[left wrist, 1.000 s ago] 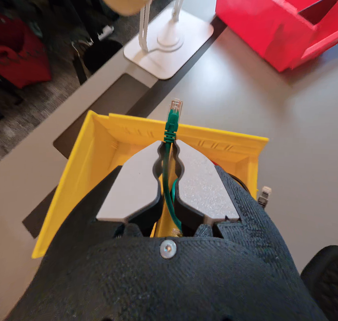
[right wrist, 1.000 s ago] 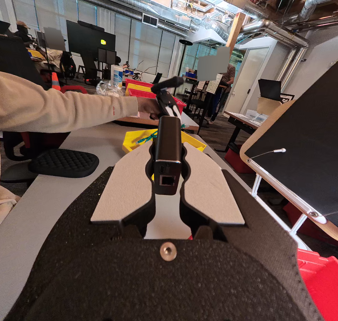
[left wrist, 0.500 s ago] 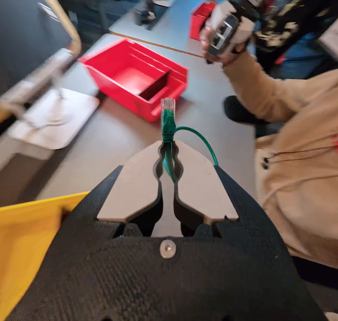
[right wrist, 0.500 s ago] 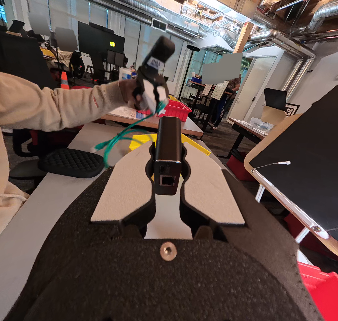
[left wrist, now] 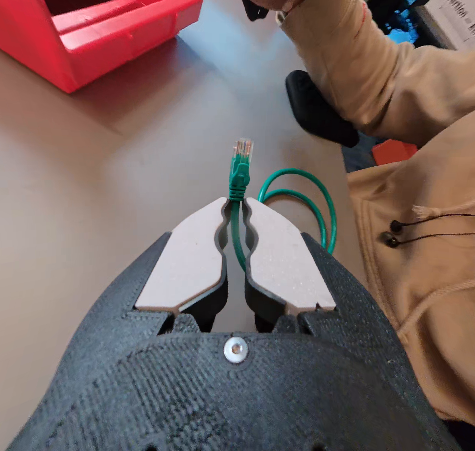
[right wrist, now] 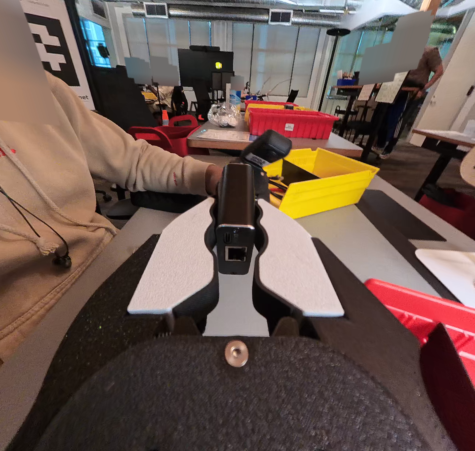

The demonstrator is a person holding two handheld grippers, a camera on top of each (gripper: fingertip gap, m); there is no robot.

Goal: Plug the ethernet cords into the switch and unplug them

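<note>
While left fingers [left wrist: 237,202] pinch the green cord [left wrist: 239,179] and right fingers [right wrist: 235,205] clamp the switch [right wrist: 235,223], the port [right wrist: 236,254] faces away: misalignment threatens.

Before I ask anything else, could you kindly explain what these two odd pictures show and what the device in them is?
No robot here: a person holds a two-finger tool in each hand, and each tool carries a camera looking out along its fingers. So the black shell and pale fingers filling the bottom of each picture are the tool itself.

In the left view, the left tool is shut on a green cord, plug pointing forward over the grey table, the slack looping to the right. A red bin lies ahead, and the person's tan sleeve crosses on the right.

In the right view, the right tool grips a dark switch, its port facing the camera. A yellow bin sits behind it. The cord is not yet plugged in.
</note>
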